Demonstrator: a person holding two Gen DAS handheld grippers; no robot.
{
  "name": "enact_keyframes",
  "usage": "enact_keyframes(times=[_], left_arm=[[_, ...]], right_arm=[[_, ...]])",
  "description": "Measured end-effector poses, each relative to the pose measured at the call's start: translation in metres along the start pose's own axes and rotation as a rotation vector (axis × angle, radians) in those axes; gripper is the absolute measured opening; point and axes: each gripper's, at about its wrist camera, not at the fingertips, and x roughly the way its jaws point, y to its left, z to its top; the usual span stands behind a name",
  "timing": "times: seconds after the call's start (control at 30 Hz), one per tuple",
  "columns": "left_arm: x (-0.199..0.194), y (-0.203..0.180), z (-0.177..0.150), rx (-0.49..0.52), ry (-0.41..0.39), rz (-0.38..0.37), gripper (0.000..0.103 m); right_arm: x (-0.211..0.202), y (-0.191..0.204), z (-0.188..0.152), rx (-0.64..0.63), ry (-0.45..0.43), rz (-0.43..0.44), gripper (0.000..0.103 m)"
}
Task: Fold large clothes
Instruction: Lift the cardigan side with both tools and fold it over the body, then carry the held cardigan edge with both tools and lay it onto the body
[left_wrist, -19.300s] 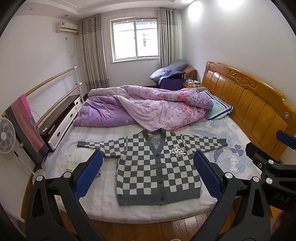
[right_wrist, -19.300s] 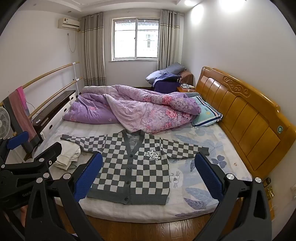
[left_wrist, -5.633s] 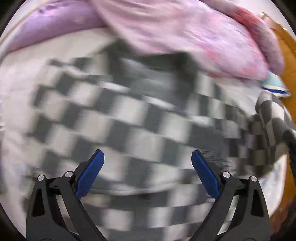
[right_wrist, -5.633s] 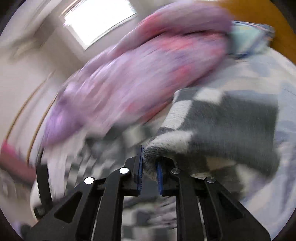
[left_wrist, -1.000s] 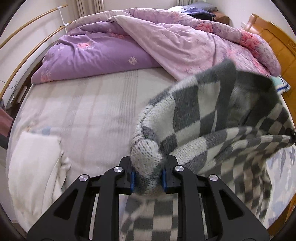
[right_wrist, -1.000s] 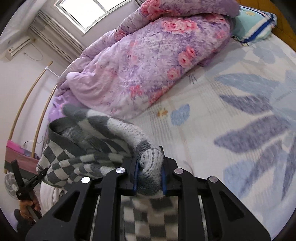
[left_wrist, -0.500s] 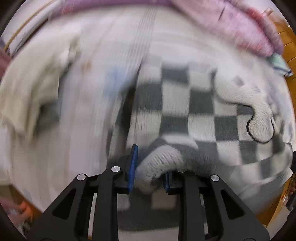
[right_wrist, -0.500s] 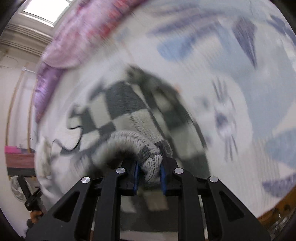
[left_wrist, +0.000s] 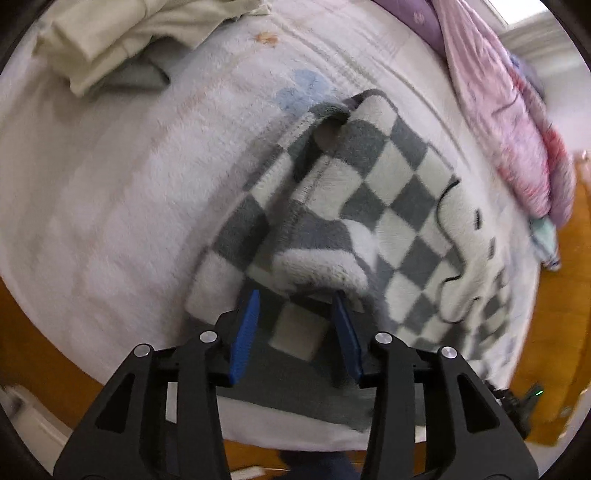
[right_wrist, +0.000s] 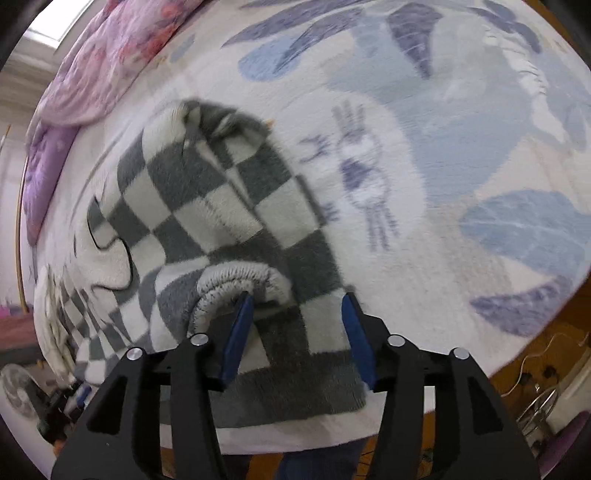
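Presently catalogued: one checkered cardigan (left_wrist: 388, 206), grey and off-white knit, lying folded over on itself near the foot edge of the bed (left_wrist: 110, 192). Upper layer was doubled down toward the hem; a rolled fold edge sat just ahead of each tool. A pale cartoon patch with a dark outline showed on the top layer.

Left gripper (left_wrist: 295, 328): jaws parted, blue pads on either side of the near fold edge, nothing pinched between them. Fabric lay loose under the gap.

Right gripper (right_wrist: 295, 328): jaws likewise spread; the ribbed rolled edge touched the inner pad but was not clamped (the opposite pad stood clear of the knit).

Surroundings: a purple floral quilt (left_wrist: 517, 122) bunched at the far side of the bed; cream-coloured clothes (left_wrist: 122, 40) piled beside the cardigan, apart from it; a sheet with blue leaf print (right_wrist: 461, 129) under the right side; wooden floor (left_wrist: 33, 332) beyond the mattress edge.

Step in hand, by judgement: release after laying the top half down over the bottom half. Garment appeared well along, though the sleeve ends at the far corners looked bunched.

Next move would call for backing both tools away without dragging the edge, then taking one side for a crosswise fold, or smoothing the lumpy corners first.
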Motion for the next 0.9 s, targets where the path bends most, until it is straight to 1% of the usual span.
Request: enact_keyframes(times=[0.03, 0.1, 0.13, 0.17, 0.2, 0.27, 0.3, 0.33, 0.37, 0.4, 0.47, 0.5, 0.53, 0.6, 0.63, 0.67, 0.7, 0.73, 0.77, 0.8, 0.83, 0.87, 0.9], left_arm=[[0.000, 0.000, -0.001, -0.026, 0.003, -0.027, 0.043], [0.003, -0.001, 0.001, -0.088, 0.015, -0.090, 0.044], [0.005, 0.001, 0.003, -0.141, 0.021, -0.134, 0.045], [0.007, 0.007, 0.003, -0.211, 0.033, -0.195, 0.045], [0.008, 0.013, 0.004, -0.276, 0.040, -0.247, 0.045], [0.010, 0.024, -0.003, -0.428, 0.050, -0.363, 0.046], [0.009, 0.030, -0.009, -0.504, 0.052, -0.428, 0.054], [0.007, 0.031, -0.014, -0.536, 0.045, -0.456, 0.057], [0.003, 0.031, -0.017, -0.535, 0.031, -0.455, 0.059], [-0.002, 0.028, -0.018, -0.498, 0.006, -0.429, 0.064], [0.003, 0.021, -0.012, -0.441, 0.006, -0.367, 0.071], [0.008, 0.020, -0.010, -0.430, 0.017, -0.344, 0.071], [0.015, 0.021, -0.009, -0.425, 0.035, -0.305, 0.071], [0.023, 0.025, -0.008, -0.449, 0.036, -0.311, 0.071], [0.027, 0.024, -0.005, -0.448, 0.031, -0.304, 0.071], [0.031, 0.022, -0.002, -0.434, 0.029, -0.293, 0.071], [0.040, 0.017, 0.004, -0.403, 0.035, -0.270, 0.069], [0.046, 0.017, 0.008, -0.388, 0.043, -0.255, 0.067], [0.052, 0.014, 0.012, -0.379, 0.058, -0.239, 0.056], [0.060, 0.010, 0.018, -0.364, 0.094, -0.215, 0.033], [0.064, 0.005, 0.023, -0.338, 0.117, -0.186, 0.022], [0.063, -0.002, 0.028, -0.289, 0.116, -0.156, 0.015], [0.059, -0.004, 0.031, -0.258, 0.103, -0.152, 0.013]], right_arm=[[-0.005, -0.004, 0.000, 0.045, -0.012, 0.029, 0.053], [-0.010, -0.013, 0.003, 0.169, -0.031, 0.129, 0.059], [-0.007, -0.015, 0.004, 0.217, -0.026, 0.164, 0.061], [-0.003, -0.013, 0.006, 0.258, -0.013, 0.190, 0.061], [0.008, -0.014, 0.007, 0.335, 0.011, 0.230, 0.061], [0.022, -0.010, 0.010, 0.409, 0.039, 0.277, 0.061], [0.032, -0.005, 0.010, 0.440, 0.050, 0.283, 0.061], [0.034, -0.006, 0.011, 0.447, 0.053, 0.271, 0.061], [0.039, -0.003, 0.011, 0.457, 0.048, 0.243, 0.063], [0.041, -0.001, 0.013, 0.467, 0.044, 0.230, 0.063], [0.049, -0.001, 0.013, 0.501, 0.050, 0.208, 0.064], [0.049, 0.000, 0.012, 0.503, 0.056, 0.184, 0.064], [0.050, 0.002, 0.011, 0.493, 0.065, 0.165, 0.064], [0.050, 0.003, 0.009, 0.478, 0.075, 0.100, 0.063], [0.051, 0.003, 0.009, 0.479, 0.072, 0.118, 0.063], [0.052, 0.003, 0.009, 0.484, 0.070, 0.153, 0.063], [0.055, 0.002, 0.010, 0.494, 0.067, 0.198, 0.063], [0.057, 0.003, 0.011, 0.488, 0.069, 0.214, 0.063], [0.059, 0.005, 0.014, 0.463, 0.078, 0.212, 0.062], [0.061, 0.010, 0.018, 0.405, 0.081, 0.189, 0.054], [0.060, 0.014, 0.022, 0.352, 0.080, 0.158, 0.035], [0.057, 0.016, 0.025, 0.312, 0.079, 0.145, 0.029], [0.054, 0.016, 0.025, 0.303, 0.077, 0.165, 0.022]])
